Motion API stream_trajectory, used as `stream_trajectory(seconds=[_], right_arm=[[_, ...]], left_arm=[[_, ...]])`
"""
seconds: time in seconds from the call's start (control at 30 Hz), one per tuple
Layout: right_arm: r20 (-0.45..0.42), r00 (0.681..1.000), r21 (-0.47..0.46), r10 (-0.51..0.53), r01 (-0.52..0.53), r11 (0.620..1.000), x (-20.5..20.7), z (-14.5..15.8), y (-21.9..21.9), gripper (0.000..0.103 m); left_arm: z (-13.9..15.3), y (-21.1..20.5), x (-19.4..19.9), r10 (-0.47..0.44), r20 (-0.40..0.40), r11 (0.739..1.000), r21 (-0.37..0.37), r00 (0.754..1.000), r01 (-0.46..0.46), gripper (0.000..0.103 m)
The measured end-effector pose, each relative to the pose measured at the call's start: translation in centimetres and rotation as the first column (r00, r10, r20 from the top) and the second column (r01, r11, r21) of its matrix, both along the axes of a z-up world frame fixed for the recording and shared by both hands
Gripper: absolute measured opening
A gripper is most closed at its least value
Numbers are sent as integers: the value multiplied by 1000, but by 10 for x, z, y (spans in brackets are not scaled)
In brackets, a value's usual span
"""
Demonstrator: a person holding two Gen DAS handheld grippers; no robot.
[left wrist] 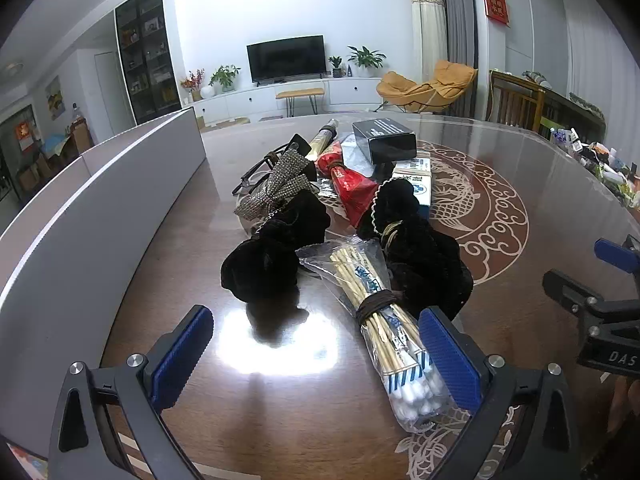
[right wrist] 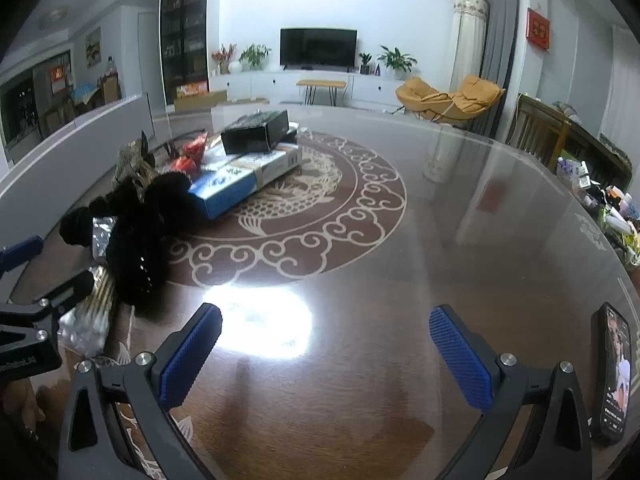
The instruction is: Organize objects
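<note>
Left gripper (left wrist: 316, 356): jaws apart, cotton swab packet (left wrist: 394, 344) between. Right gripper (right wrist: 326, 354): jaws apart over bare table (right wrist: 400, 264); phone (right wrist: 614, 372) right.

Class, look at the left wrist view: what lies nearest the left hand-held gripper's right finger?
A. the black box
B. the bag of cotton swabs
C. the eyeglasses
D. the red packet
B: the bag of cotton swabs lies right against the right finger of the open left hand-held gripper; the other things sit farther back.
</note>
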State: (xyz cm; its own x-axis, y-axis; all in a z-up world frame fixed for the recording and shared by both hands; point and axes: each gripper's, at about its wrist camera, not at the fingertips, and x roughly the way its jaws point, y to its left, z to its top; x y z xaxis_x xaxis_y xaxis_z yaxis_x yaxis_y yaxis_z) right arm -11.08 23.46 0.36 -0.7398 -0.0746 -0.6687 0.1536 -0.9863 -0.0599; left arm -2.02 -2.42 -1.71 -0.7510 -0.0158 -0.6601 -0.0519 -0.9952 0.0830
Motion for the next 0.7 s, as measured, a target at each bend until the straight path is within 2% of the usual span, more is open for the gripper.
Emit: stream_trajectory(seconds=[0.13,0.7], right_arm=[[-32,999,-7,2,-2,1000,3,4,0,103],[-44,999,-21,17,-18,1000,6,5,2,103]], left_arm=[[-1,-2,-1,3,4,1000,10,1000,-3,103],[-4,-5,-3,7,-4,1000,11,1000,-6,103]])
